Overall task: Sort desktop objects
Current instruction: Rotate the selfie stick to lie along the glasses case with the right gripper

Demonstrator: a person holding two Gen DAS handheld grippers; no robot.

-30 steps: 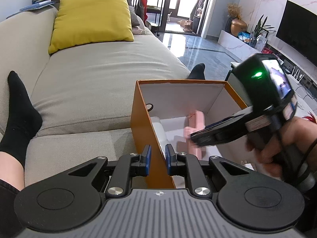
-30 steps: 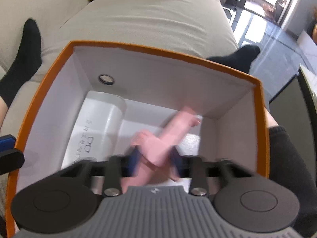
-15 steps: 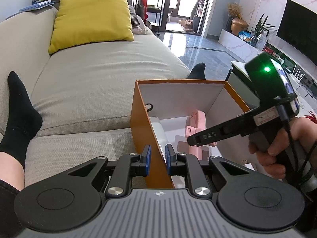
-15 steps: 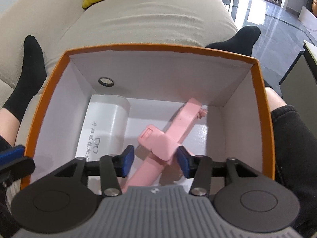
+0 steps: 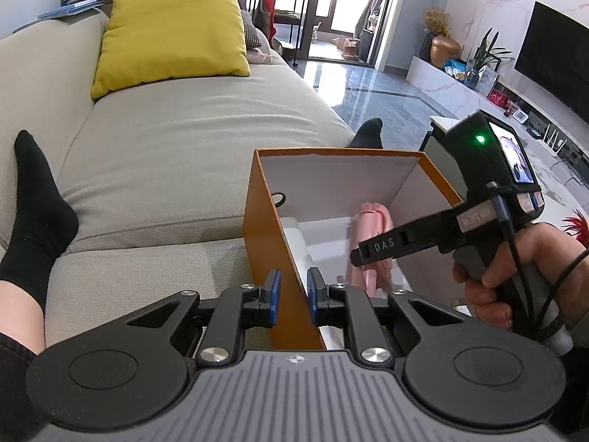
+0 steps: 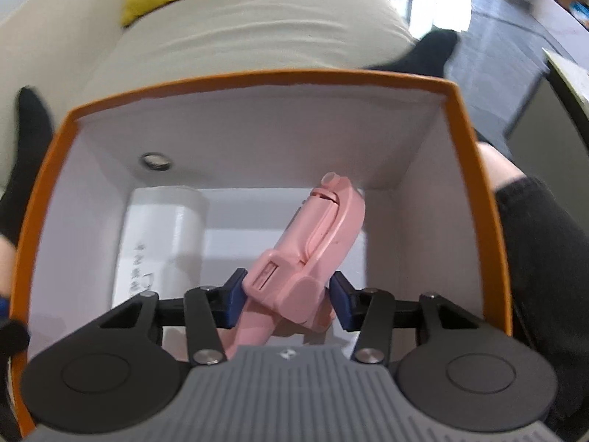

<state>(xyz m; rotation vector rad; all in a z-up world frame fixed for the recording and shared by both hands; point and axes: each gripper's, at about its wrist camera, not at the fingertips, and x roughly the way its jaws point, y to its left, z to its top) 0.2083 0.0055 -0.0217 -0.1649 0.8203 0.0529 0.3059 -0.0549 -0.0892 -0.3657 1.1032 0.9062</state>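
An orange box (image 5: 265,221) with a white inside stands on the sofa, and it also shows in the right wrist view (image 6: 475,169). My left gripper (image 5: 293,298) is shut on its left wall. Inside lie a white case (image 6: 162,243) and a pink folding gadget (image 6: 313,243). My right gripper (image 6: 287,300) is open over the box, its blue pads either side of the pink gadget's near end, which lies in the box. From the left wrist view the right gripper's finger (image 5: 401,243) hangs over the pink gadget (image 5: 371,228).
A beige sofa (image 5: 191,140) with a yellow cushion (image 5: 173,33) is behind the box. The person's legs in black socks (image 5: 33,199) flank the box. A dark side table (image 6: 545,110) stands at the right.
My right gripper opened and let go of the pink gadget, then drew back and up. The gadget now lies in the box with its far end near the back right corner. My left gripper has not moved.
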